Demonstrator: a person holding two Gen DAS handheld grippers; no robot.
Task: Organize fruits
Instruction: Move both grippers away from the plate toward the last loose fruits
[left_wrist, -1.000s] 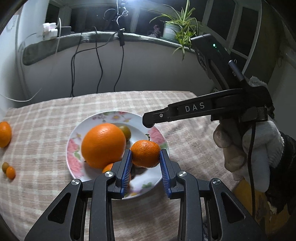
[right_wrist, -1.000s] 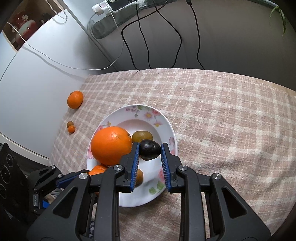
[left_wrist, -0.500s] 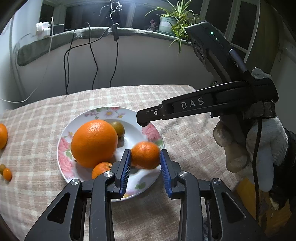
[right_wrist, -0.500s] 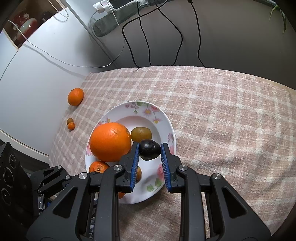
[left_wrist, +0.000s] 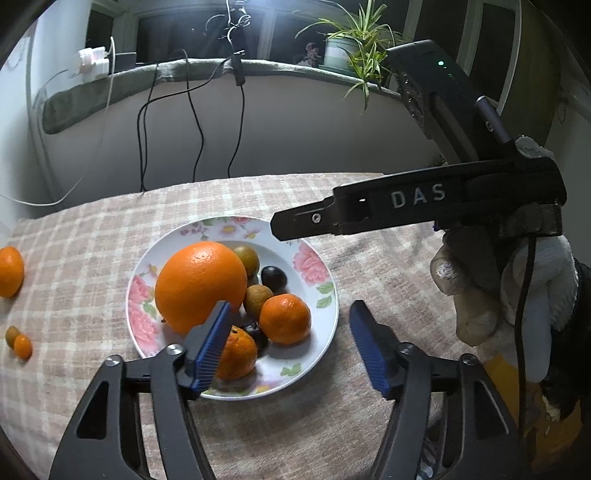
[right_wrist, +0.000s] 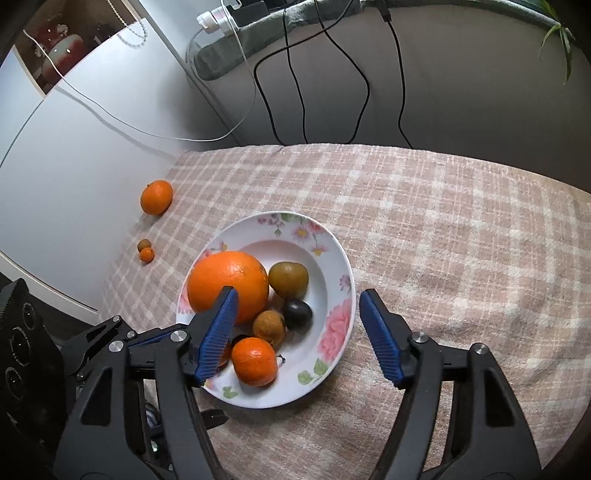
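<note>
**Most fruit on the plate, three pieces left out**

The plate (right_wrist: 334, 258) sits on the checked tabletop (right_wrist: 443, 229) and already carries a heap of fruit: a big orange (right_wrist: 227, 284), a greenish-brown fruit (right_wrist: 288, 278) behind it, a dark plum (right_wrist: 297, 314), a brown fruit (right_wrist: 269, 325) touching the plum, and a mandarin (right_wrist: 255, 361) at the near rim. The left wrist view shows one more mandarin (left_wrist: 236, 354) and something dark tucked beside it, partly hidden by a blue pad.

Both tools hang over the near side of the plate. The left hand-held gripper (left_wrist: 290, 345) has its jaws opening, with the mandarin lying on the plate below the gap and neither pad touching it. The right hand-held gripper (right_wrist: 297, 334) is likewise opening; the plum and brown fruit rest on the plate under the gap, free of the pads. So nothing is carried at this moment, and both tools read as free for a fresh pick.

What is left, as far as can be seen, lies well apart at the left edge of the tabletop: a lone mandarin (right_wrist: 156, 197) near the wall, and a tiny orange fruit (right_wrist: 146, 254) touching a tiny greenish one (right_wrist: 144, 244). If the goal is all fruit on the plate, I judge the job well past halfway, with these three to fetch. The plate is crowded on its near half; the far half has bare room.
</note>
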